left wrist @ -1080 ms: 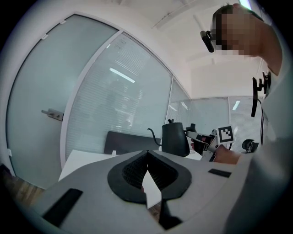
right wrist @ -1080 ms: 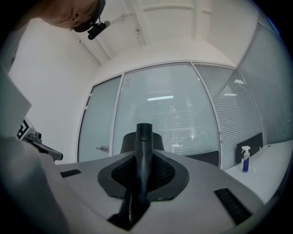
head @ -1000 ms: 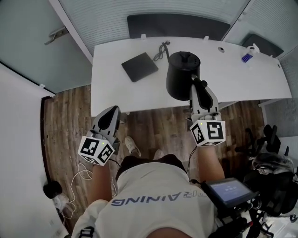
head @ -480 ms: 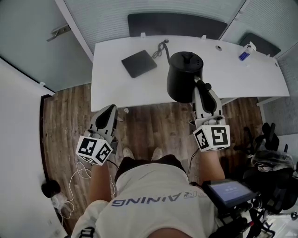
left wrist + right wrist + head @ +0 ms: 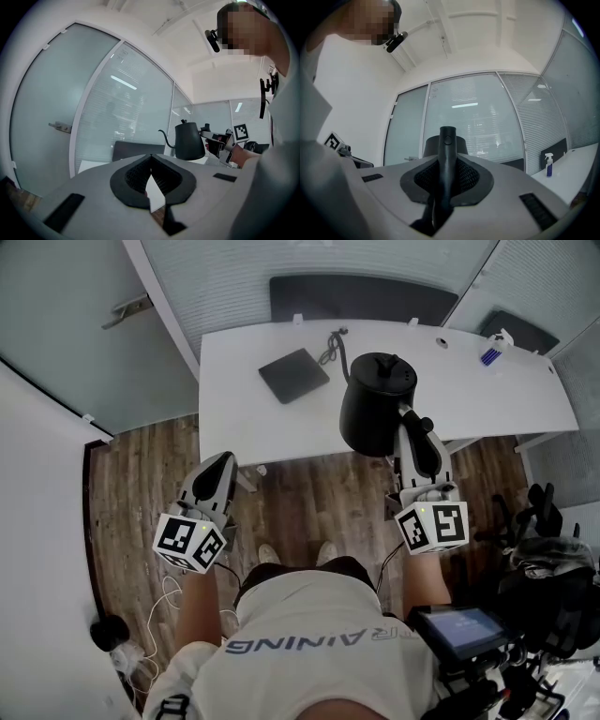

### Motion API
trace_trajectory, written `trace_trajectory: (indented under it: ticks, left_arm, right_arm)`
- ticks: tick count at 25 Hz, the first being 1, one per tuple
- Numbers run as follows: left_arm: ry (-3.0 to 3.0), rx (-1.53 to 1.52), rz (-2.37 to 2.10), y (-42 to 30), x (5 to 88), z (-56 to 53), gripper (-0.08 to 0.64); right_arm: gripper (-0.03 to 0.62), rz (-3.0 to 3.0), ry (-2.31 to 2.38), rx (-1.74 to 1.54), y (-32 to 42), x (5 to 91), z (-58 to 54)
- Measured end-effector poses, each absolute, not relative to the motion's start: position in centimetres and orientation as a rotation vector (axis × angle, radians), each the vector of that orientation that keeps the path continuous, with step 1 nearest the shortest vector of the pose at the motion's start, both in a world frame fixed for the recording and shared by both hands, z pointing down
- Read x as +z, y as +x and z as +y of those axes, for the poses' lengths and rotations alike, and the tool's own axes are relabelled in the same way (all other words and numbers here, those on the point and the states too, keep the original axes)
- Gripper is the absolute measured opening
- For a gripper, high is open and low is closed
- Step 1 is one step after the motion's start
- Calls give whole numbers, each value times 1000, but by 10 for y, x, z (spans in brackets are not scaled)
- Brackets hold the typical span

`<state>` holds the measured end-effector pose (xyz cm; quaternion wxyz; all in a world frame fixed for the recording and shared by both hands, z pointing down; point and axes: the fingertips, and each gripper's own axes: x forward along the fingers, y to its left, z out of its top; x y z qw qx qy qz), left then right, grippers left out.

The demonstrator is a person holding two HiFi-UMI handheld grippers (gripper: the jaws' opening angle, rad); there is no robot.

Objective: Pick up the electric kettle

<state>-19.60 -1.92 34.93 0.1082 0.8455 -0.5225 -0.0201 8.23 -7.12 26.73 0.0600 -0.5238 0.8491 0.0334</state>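
Observation:
The black electric kettle point(image 5: 375, 404), with a lid knob and a thin curved spout, hangs just above the front edge of the white table point(image 5: 497, 399). My right gripper point(image 5: 413, 420) is shut on its handle from the near side. In the right gripper view the upright black handle point(image 5: 447, 150) sits clamped between the ribbed pads, and the kettle body point(image 5: 462, 144) rises behind it. My left gripper point(image 5: 223, 458) is over the wooden floor, short of the table, shut on nothing. The left gripper view shows its tips point(image 5: 151, 157) meeting and the kettle point(image 5: 190, 140) far off to the right.
A dark flat square pad point(image 5: 293, 375) with a cord point(image 5: 330, 346) lies on the table left of the kettle. A spray bottle point(image 5: 492, 352) stands at the far right. Glass walls enclose the back. A device with a screen point(image 5: 459, 626) is at my right hip.
The kettle, held in my right gripper, has come a little nearer and now hangs closer to the table's front edge. My left gripper stays shut and has shifted slightly over the floor.

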Motion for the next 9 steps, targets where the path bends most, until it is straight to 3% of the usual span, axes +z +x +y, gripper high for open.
trace_trajectory:
  ticks: [9]
  left_arm:
    - [2506,-48,-1515,-200,354,-21,17]
  right_arm:
    - [66,2584,-1592,124,68,265,-68]
